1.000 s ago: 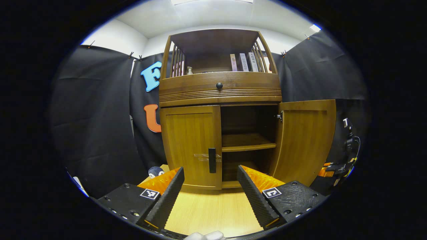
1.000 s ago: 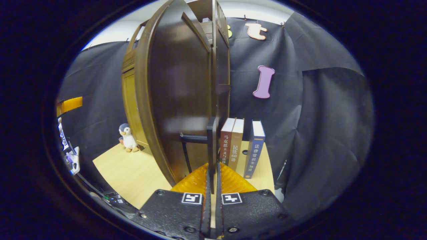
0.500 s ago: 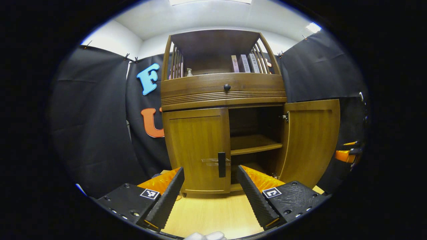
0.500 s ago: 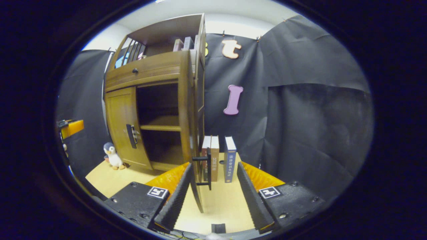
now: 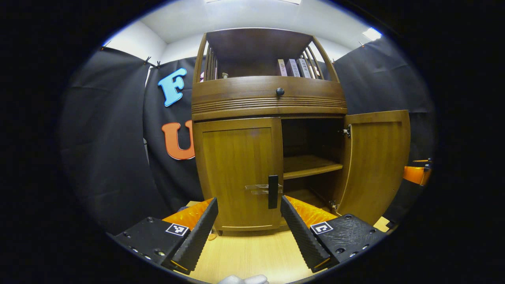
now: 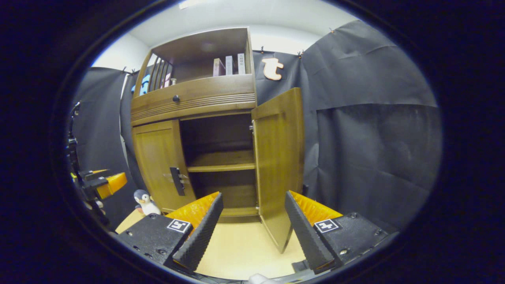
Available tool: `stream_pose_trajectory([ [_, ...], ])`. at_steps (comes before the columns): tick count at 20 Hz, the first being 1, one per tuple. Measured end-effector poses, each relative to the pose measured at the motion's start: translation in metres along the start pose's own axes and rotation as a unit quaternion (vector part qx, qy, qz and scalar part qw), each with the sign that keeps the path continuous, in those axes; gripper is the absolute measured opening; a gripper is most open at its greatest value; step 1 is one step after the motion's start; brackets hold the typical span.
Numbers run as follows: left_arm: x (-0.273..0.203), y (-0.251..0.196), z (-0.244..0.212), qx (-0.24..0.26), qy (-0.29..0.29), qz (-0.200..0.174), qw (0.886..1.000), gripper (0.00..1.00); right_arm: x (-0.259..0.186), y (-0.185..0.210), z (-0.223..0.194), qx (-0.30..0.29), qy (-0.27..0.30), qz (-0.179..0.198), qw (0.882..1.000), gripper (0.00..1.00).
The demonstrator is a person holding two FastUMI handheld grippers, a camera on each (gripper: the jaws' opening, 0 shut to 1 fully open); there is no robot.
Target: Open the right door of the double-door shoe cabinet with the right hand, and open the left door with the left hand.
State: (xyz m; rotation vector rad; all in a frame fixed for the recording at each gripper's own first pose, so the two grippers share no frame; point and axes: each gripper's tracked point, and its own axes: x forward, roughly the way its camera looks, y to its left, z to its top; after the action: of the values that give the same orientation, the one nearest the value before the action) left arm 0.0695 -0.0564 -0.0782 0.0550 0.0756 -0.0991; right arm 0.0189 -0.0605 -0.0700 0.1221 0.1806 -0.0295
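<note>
A: Left gripper, jaws spread wide, ribbed fingers gripping nothing, poised over the pale wood-grain tabletop.

B: And just ahead sits the closed left door of the brown wooden double-door shoe cabinet, smooth panel, flat black bar handle upright near its inner edge.

A: Right gripper likewise wide apart, clasping nothing. The opened right door swings out between its fingers, well clear of them.

B: Inside, one bare shelf, dark recess. Above, a ridged drawer front with a round black knob, then a slatted open top holding upright books.

A: Small plush penguin beside the cabinet's left foot.
</note>
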Motion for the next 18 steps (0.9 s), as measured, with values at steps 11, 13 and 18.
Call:
stream_pose_trajectory([
  [11, 0.151, -0.051, -0.047, -0.024, -0.003, -0.031, 0.999, 0.96, -0.001, 0.032, 0.012, -0.016, 0.010, -0.050, 0.999, 0.99],
  [13, 0.176, -0.059, -0.054, -0.019, -0.001, -0.033, 0.999, 1.00, -0.005, 0.032, 0.014, -0.026, 0.012, -0.057, 0.998, 0.99],
  [18, 0.219, -0.067, -0.073, -0.015, 0.009, -0.035, 0.999, 0.83, -0.011, 0.030, 0.008, -0.049, 0.027, -0.056, 0.997, 0.99],
])
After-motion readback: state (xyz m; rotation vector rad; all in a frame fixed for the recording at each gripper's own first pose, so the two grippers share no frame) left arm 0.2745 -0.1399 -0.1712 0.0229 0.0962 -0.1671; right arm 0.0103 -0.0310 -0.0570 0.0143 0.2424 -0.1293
